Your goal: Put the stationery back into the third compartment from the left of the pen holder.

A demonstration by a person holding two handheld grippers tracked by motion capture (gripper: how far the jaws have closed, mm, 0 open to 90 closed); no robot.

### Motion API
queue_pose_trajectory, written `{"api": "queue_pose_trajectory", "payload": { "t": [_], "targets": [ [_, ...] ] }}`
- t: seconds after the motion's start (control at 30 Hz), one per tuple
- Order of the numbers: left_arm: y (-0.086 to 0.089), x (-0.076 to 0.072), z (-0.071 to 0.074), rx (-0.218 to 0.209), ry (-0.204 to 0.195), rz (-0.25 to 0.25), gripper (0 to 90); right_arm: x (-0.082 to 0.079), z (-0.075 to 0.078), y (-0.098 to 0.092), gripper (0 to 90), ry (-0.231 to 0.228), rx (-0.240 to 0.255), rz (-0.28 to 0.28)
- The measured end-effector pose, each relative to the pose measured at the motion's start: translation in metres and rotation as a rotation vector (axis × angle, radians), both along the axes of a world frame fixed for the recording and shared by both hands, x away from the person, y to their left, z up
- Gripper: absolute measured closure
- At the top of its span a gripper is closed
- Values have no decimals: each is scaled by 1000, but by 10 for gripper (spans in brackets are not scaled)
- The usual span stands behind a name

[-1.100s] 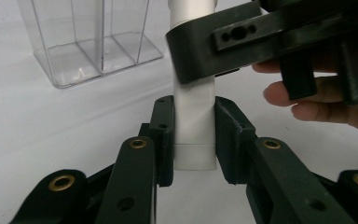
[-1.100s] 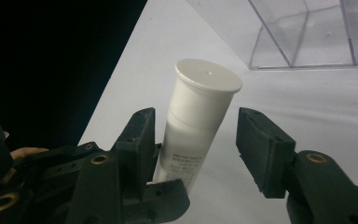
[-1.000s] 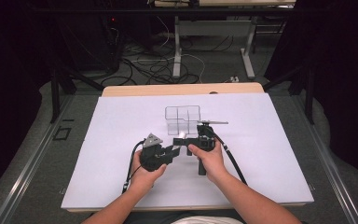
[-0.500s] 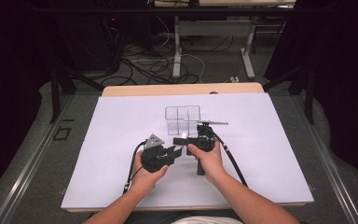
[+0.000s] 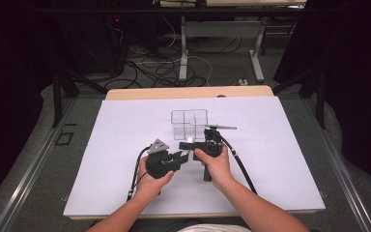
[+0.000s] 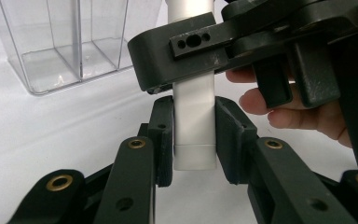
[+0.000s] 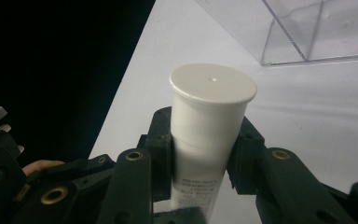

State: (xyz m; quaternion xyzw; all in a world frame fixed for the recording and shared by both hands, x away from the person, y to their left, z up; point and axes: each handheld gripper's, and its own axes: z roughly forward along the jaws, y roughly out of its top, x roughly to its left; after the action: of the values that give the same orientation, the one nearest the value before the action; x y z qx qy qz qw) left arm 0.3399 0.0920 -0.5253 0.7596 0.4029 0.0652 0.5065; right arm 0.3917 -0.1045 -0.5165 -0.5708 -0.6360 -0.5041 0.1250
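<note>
A dark room with cables on the floor lies behind the white surface (image 5: 125, 145), where a clear divided box (image 5: 189, 123) stands near the middle. Just in front of it the two hand-held grippers meet over a white tube (image 6: 195, 121). Over the last second both have edged slightly back toward the person, away from the box, so the tube looks to be mid-handover rather than on its way into a compartment. The right hand-held gripper (image 7: 205, 154) is closed on the tube below its flat cap (image 7: 212, 84), holding it firmly. The left hand-held gripper (image 6: 193, 140) has its jaws around the tube's crimped end; one pad looks to be touching while the other shows a thin gap, so it is nearly closed but not clearly gripping. The high view gives the layout but leaves the tube as a small bright spot; the left gripper view shows the crimped end, the right gripper view the cap and print.
</note>
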Motion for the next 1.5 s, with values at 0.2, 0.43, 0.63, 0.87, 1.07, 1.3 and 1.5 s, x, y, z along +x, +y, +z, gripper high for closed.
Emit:
{"api": "queue_pose_trajectory", "payload": {
  "t": [0.2,0.43,0.63,0.87,1.07,1.3,1.5],
  "targets": [
    [0,1,-1,-7,18,-2,610,1,-1,-1,662,-5,-7,-6],
    [1,3,-5,5,16,12,531,4,1,-7,662,-13,-9,-23],
    [1,4,-8,13,24,21,503,6,2,-9,663,-25,-7,-47],
    [0,6,-10,24,22,28,453,7,3,-12,664,-45,-24,-57],
    [2,7,-12,35,20,29,432,8,5,-17,665,-52,-34,-51],
    [3,8,-13,47,-2,50,401,11,10,-24,665,-76,-58,-72],
    [5,11,-14,82,-9,72,378,14,19,-29,665,-120,-82,-80]
  ]
}}
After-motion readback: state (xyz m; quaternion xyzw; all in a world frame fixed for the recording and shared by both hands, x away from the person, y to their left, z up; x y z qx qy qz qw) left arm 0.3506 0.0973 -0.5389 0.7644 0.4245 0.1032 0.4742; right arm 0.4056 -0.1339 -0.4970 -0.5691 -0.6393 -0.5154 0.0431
